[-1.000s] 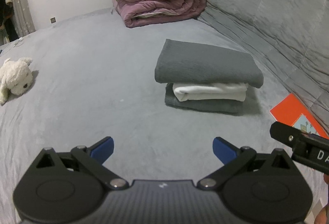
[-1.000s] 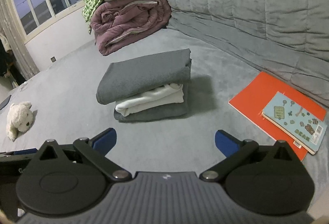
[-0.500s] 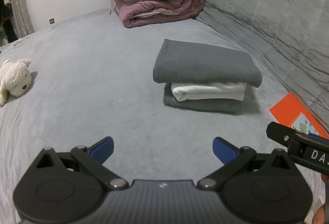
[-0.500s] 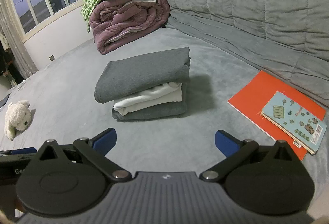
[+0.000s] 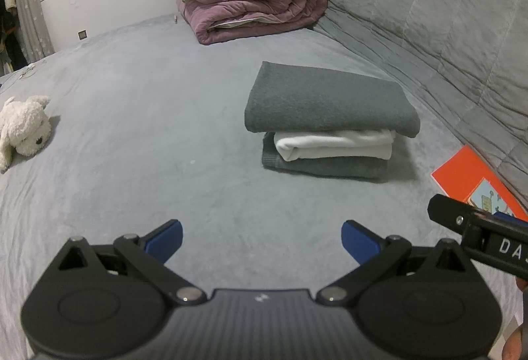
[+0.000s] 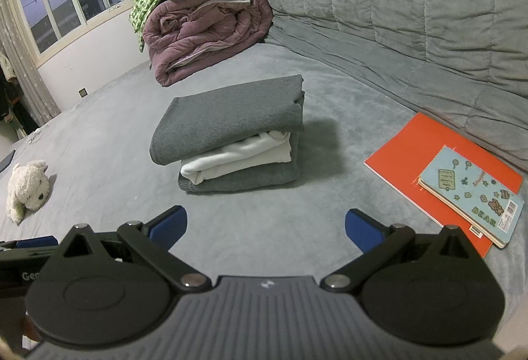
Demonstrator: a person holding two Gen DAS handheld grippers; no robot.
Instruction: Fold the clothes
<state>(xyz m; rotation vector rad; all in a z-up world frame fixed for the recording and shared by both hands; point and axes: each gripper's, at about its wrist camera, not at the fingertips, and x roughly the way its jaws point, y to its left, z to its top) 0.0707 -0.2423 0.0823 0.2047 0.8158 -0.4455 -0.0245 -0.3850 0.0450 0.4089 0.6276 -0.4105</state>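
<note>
Both tongs hang wide open and empty over the grey bed (image 5: 138, 115): the left tongs (image 5: 261, 239) and the right tongs (image 6: 266, 228), blue fingertips spread far apart. Beyond them sits the stack of folded clothes (image 6: 231, 142), a grey piece on top, a white one between, another grey beneath. Right of the stack lies an orange notebook (image 6: 425, 145) with a blue bear notebook (image 6: 472, 195) on it; well left, a white plush dog (image 6: 28, 188).

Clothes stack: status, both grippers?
Left gripper open, empty. Right gripper open, empty. Folded stack of three sits untouched ahead. Nothing between grippers and stack.
</note>
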